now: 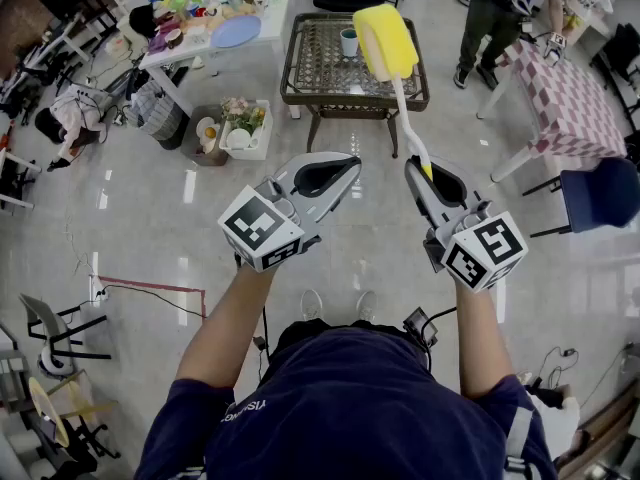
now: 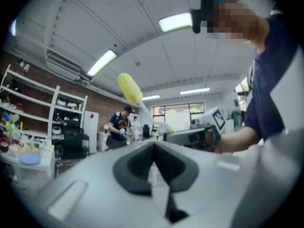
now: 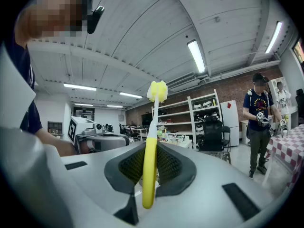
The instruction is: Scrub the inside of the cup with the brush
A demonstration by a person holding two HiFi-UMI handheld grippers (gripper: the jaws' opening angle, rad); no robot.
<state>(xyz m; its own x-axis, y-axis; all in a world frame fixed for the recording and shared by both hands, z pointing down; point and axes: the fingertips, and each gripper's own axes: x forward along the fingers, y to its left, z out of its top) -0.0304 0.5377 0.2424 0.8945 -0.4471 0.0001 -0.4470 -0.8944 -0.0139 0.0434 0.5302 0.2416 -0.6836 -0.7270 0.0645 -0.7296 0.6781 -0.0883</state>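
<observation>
Your right gripper (image 1: 424, 171) is clamped on the yellow handle end of the brush (image 1: 386, 42), with the sponge head pointing away from you. Your left gripper (image 1: 345, 171) is fully closed with nothing in it. The cup (image 1: 349, 41) stands on the wicker table (image 1: 300, 90), towards its far edge, well apart from both grippers.
</observation>
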